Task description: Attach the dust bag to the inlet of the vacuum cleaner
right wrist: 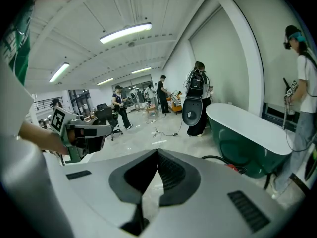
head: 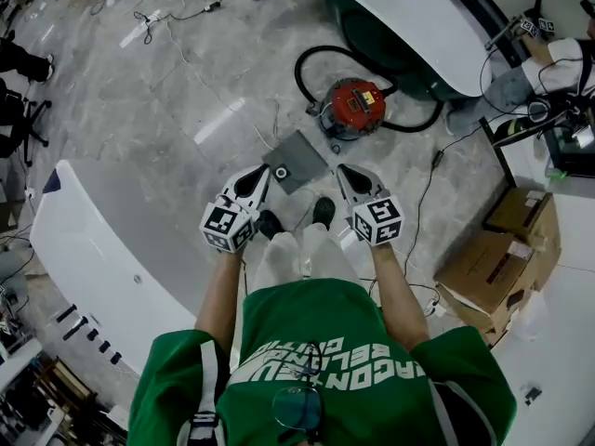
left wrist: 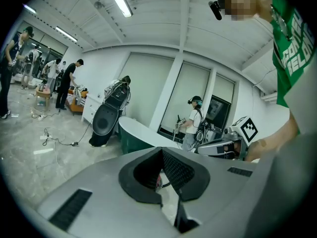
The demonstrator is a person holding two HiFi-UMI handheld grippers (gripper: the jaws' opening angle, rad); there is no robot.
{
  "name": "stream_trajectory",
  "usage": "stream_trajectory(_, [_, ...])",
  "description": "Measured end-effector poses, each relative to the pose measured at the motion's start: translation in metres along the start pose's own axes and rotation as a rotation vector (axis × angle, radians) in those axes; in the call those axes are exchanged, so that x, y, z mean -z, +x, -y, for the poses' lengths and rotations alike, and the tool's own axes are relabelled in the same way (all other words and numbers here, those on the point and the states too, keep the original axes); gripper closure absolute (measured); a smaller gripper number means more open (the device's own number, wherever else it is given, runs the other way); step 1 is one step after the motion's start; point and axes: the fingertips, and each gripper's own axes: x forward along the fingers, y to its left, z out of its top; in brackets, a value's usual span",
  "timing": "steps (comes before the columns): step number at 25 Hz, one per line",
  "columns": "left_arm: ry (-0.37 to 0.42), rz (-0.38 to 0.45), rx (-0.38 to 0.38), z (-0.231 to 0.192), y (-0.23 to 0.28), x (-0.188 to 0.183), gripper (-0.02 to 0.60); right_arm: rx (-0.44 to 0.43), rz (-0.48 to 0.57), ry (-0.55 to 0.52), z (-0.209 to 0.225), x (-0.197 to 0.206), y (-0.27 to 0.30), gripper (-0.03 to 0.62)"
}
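1. Left gripper: jaws closed, ribbed pads meeting at the tips. Nothing is held. A thin slit lower down between the jaws shows pale floor and a speck of red.
2. Right gripper: jaws also closed tip to tip, and empty. Only floor shows through the slit below the tips.
3. The person holds both grippers side by side at about waist height. They are apart from each other, tips angled forward and down, marker cubes nearest the hands.
4. Dust bag: a flat grey square with a round opening near one corner, lying on the marbled floor. In the head view it sits between the two gripper tips and just beyond the person's shoes. Neither gripper touches it.
5. Vacuum cleaner: a round red body standing on the floor just past the bag, apart from it. A black hose curls around it. The bag is not yet on the machine.
6. Beyond the vacuum is a dark green bathtub with a white rim.
7. Cardboard boxes sit to the person's right and a long white counter to the left.
8. Loose cables trail across the floor farther out.
9. The gripper views show other people standing in the background of the room.
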Motion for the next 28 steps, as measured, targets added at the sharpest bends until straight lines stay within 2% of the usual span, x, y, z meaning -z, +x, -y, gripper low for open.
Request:
stream_trajectory(8, [-0.063,-0.035,-0.051,-0.026,0.04,0.032,0.578,-0.056,-0.063,-0.013,0.037,0.025,0.049,0.586])
stream_trajectory(15, [-0.087,-0.088,-0.04,-0.055,0.077,0.082,0.578,-0.101,-0.129,-0.062,0.057,0.058,0.107,0.586])
stream_trajectory(18, [-0.067,-0.115,-0.044,-0.076,0.079,0.118,0.578,-0.13,-0.161,-0.094,0.056,0.085,0.134,0.586])
stream_trajectory(23, [-0.044,-0.164,-0.041,-0.12,0.079,0.197,0.578,-0.17,-0.185,-0.133,0.061,0.142,0.186,0.586])
stream_trajectory(28, [0.01,-0.205,0.004,-0.166,0.093,0.288,0.578,-0.195,-0.194,-0.146,0.077,0.222,0.248,0.586])
